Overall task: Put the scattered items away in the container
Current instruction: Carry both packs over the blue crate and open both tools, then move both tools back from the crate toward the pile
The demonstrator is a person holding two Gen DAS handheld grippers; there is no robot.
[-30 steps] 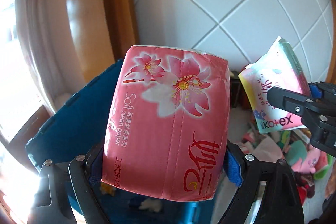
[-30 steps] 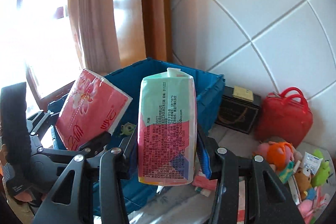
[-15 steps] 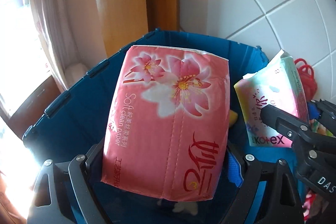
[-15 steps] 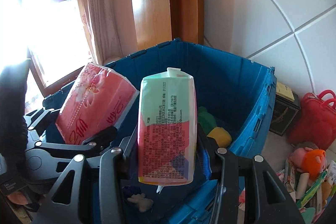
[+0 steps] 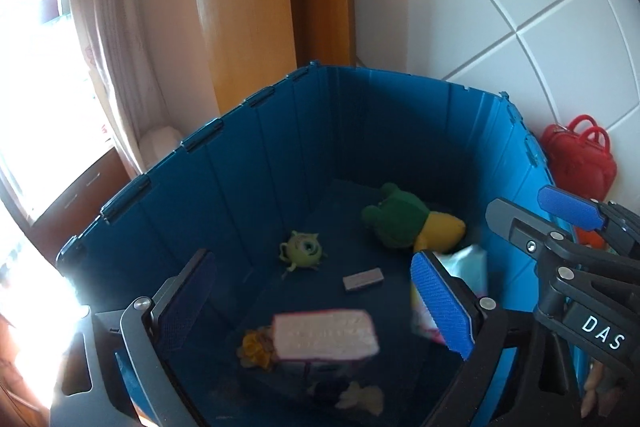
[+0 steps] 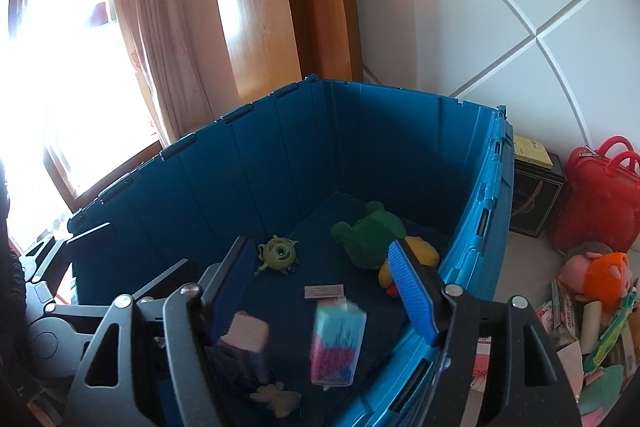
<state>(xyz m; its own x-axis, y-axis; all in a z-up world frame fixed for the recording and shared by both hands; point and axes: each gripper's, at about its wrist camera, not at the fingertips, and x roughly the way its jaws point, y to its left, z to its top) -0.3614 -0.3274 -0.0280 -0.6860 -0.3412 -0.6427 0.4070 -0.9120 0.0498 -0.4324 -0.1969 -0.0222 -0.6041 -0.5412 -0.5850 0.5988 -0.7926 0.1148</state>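
Hovering over the blue crate, both grippers point down into it with nothing between their fingers.

Left gripper: jaws spread wide, blue pads facing each other across an empty gap. Below that gap the pink tissue pack shows blurred, end-on, pale face up, inside the crate near the camera-side wall. Cannot tell whether it touches the floor of the crate.

Right gripper: jaws likewise wide apart, gripping nothing. Below them the pad packet, teal and pink, is blurred and roughly upright inside the crate, close to its right wall. In the left wrist view the same packet is partly hidden behind the left gripper's right pad.

Crate contents on the dark floor:
- green one-eyed monster toy, near the left wall
- green and yellow plush, toward the far right corner
- small grey flat card, between the two toys and the packs
- a yellowish item just beside the tissue pack
- a pale small toy at the near edge

Outside the crate, to its right: dark box against the tiled wall, red bag beside it, a pink and orange plush and a pile of mixed packets in front of those.
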